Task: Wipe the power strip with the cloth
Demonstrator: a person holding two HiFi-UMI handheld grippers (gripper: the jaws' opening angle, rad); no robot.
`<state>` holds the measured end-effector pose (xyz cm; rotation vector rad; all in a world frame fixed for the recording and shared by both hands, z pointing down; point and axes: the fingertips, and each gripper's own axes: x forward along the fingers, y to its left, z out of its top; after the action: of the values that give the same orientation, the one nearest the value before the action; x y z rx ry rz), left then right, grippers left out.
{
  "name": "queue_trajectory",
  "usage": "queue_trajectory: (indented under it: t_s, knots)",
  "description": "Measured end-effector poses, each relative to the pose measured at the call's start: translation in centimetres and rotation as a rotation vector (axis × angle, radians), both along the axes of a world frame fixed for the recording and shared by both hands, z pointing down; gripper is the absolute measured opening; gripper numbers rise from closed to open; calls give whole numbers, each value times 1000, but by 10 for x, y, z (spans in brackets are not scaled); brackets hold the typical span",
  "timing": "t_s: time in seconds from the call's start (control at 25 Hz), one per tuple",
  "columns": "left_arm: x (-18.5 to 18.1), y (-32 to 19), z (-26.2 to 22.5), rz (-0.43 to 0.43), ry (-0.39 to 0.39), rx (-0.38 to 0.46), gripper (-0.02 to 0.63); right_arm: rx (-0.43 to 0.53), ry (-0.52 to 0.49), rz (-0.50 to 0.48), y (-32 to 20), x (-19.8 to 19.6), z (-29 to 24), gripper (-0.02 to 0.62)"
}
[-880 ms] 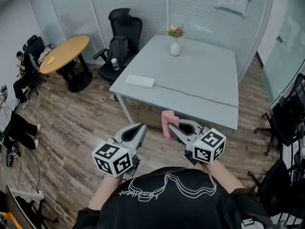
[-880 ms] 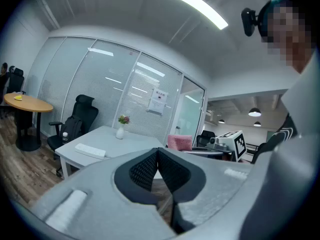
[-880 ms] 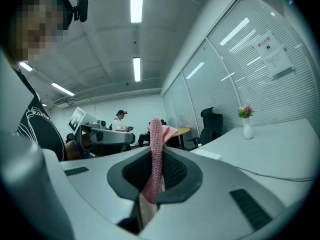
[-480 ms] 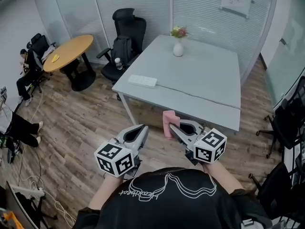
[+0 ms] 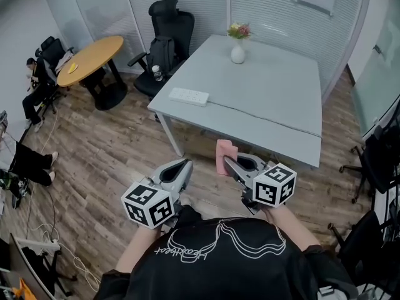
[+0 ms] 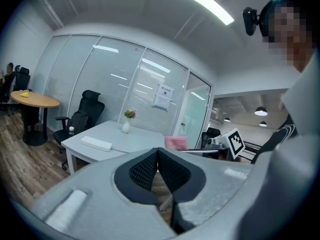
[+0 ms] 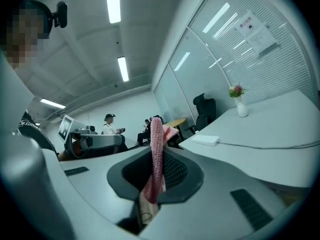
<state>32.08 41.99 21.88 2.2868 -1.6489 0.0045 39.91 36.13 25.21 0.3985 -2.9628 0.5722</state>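
Head view showed that the wiping had not begun: the white power strip (image 5: 189,96) lay near the left corner of the grey worktop (image 5: 275,99), in the upper middle of the frame, well apart from both claws. The right claw (image 5: 229,162) was closed on the pink cloth (image 5: 224,157), which stood up between its jaws, while the left claw (image 5: 185,164) had its jaws pressed together on nothing. Both were held low before the person's chest, pointing toward the worktop, so I judged that the approach and the whole wipe remained.
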Motion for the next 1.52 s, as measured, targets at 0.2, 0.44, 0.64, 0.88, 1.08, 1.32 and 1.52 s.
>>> queue_trajectory:
  t_s: [0.2,0.44,0.64,0.88,1.08,1.32,1.52]
  knots:
    - [-34,-15,11,-33,6,-4,12,-64,6,28,-19,-22,21,32]
    - [-65,-48,26,4,7,-22,12,-51,9,53,-48,-50,27,31]
    - [-110,-92,44,-22,16,-71,14,-27,33,82,-80,-84,31,29]
    - [-171,-145,38,61,36,-73,14,-38,28,116,-127,-152,25,30]
    - [-242,-198,33,129,-52,-64,14,-30,55,168,-172,-223,21,29]
    - [-316,-255,33,210,-17,-58,15,-61,18,194,-214,-303,22,29]
    - [-360,-297,47,337,-68,-86,14,-78,39,263,-256,-350,36,31]
